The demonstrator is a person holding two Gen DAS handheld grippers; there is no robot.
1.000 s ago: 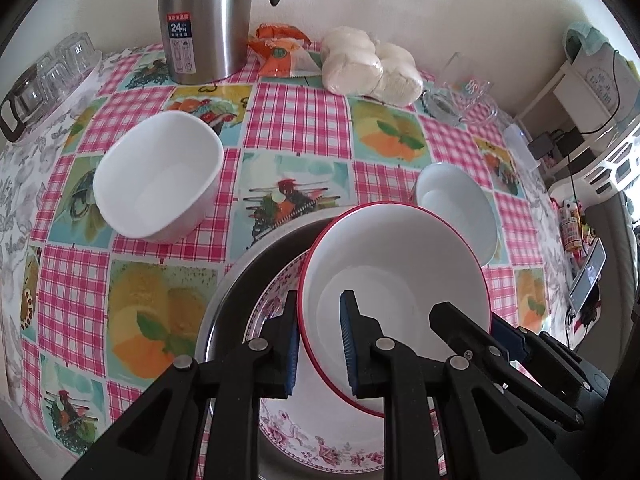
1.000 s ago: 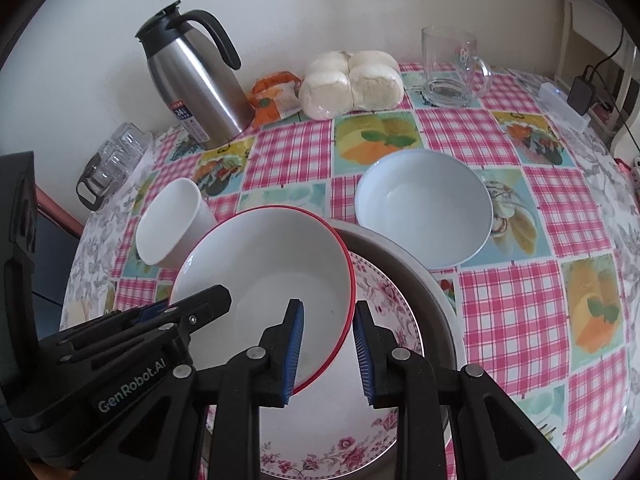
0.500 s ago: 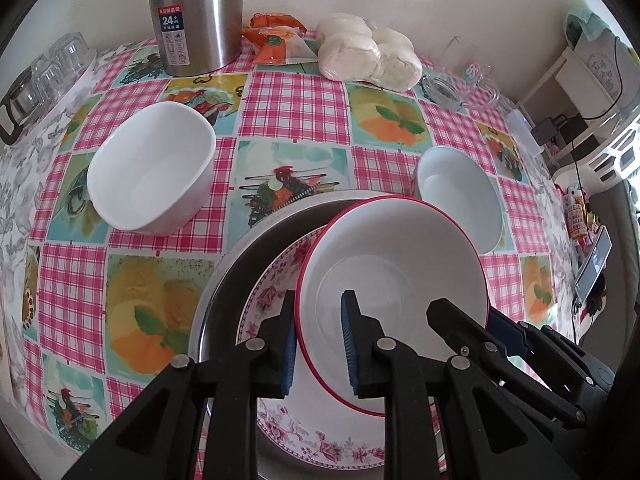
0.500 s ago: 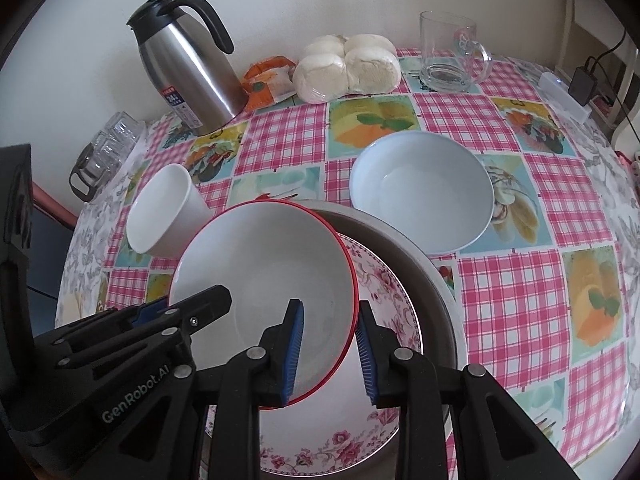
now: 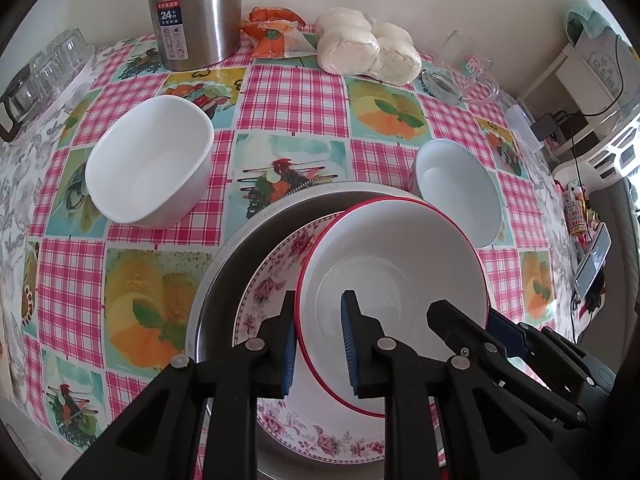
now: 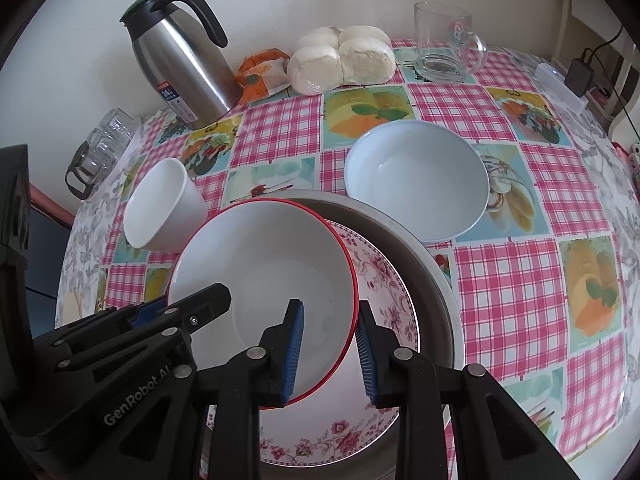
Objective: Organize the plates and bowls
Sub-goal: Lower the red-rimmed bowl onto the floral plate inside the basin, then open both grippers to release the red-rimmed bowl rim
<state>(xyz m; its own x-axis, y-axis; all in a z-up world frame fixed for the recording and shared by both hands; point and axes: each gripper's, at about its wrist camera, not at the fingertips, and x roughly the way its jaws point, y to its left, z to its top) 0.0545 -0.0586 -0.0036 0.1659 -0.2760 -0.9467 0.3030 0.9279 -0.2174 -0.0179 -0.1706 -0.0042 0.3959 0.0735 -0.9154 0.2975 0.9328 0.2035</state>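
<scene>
A white bowl with a red rim hangs tilted over a floral plate that lies in a steel basin. My left gripper is shut on the bowl's left rim, one pad outside and one inside. On the opposite rim my right gripper is shut the same way. Whether the bowl touches the plate I cannot tell. A white squarish bowl stands on the table to the left of the basin. To its right stands a pale round bowl.
Along the wall stand a steel flask, an orange snack packet, bagged white buns and a glass mug. Small glasses in a holder sit at the table's left edge. A checked cloth covers the table.
</scene>
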